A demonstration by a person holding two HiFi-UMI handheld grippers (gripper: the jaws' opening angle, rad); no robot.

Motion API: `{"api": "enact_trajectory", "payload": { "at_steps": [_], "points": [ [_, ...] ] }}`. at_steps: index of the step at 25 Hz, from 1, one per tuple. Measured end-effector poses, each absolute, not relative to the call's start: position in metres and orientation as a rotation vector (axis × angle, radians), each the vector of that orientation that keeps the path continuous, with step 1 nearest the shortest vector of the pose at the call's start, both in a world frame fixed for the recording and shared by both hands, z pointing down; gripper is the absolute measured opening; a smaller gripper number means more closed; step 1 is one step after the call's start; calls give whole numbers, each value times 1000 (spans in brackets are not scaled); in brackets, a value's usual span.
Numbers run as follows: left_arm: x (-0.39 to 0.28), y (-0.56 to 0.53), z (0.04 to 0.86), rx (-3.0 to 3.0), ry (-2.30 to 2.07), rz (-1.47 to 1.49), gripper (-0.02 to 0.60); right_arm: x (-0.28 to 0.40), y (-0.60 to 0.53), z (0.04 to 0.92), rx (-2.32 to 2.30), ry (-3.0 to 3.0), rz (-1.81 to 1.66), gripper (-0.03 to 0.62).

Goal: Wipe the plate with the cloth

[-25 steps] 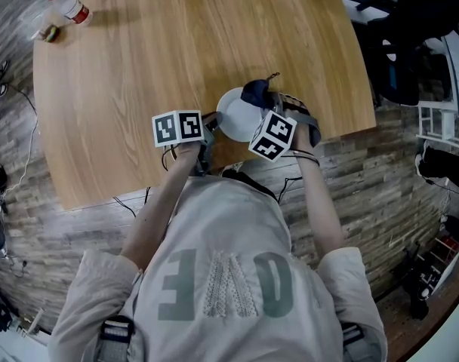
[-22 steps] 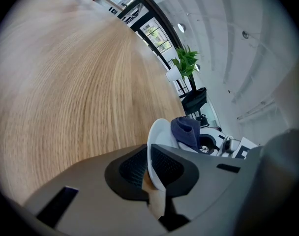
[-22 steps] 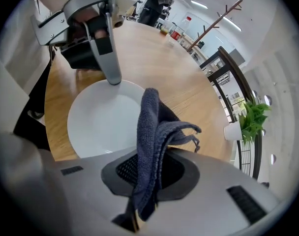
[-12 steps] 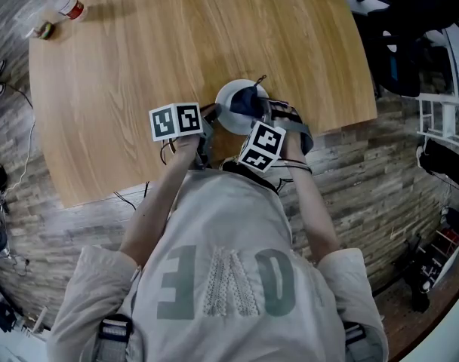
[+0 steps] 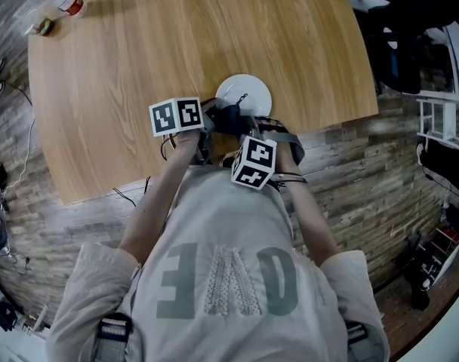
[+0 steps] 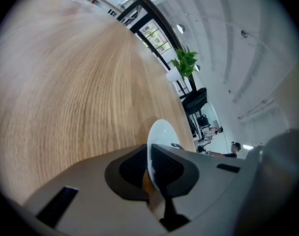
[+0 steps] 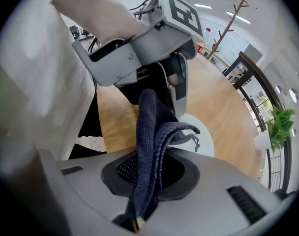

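Note:
A white plate (image 5: 246, 93) lies on the wooden table (image 5: 139, 51) near its front edge. My left gripper (image 5: 210, 119) is shut on the plate's near-left rim. In the left gripper view the plate (image 6: 158, 134) stands edge-on between the pads of that gripper (image 6: 150, 167). My right gripper (image 5: 240, 129) is shut on a dark blue cloth (image 5: 231, 118), which rests at the plate's near edge, close to the left gripper. In the right gripper view the cloth (image 7: 150, 141) rises from the right gripper (image 7: 148, 180), with the plate (image 7: 201, 137) beyond it and the left gripper (image 7: 154, 53) just behind.
A bottle with a red cap (image 5: 63, 1) and a small object (image 5: 42, 27) lie at the table's far left corner. Black chairs (image 5: 411, 44) stand to the right of the table. The person's body is close to the table's front edge (image 5: 214, 173).
The right gripper has drawn the cloth across the plate, from its far right side to its near edge by the left gripper. The left gripper has kept its hold.

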State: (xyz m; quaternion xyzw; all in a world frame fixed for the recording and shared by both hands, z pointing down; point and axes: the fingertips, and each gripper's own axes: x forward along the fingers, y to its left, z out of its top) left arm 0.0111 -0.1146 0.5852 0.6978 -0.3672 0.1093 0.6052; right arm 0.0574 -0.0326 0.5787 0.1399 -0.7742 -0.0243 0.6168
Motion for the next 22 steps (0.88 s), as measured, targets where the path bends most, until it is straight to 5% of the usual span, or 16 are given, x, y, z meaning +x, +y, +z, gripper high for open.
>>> {"api": "enact_trajectory", "payload": {
  "at_steps": [11, 22],
  "points": [
    [12, -115, 586, 1614, -845, 249, 31, 52, -16, 562, 258, -1920, 155, 57],
    [13, -115, 585, 1612, -839, 244, 31, 97, -139, 550, 569, -1788, -4, 57]
  ]
}}
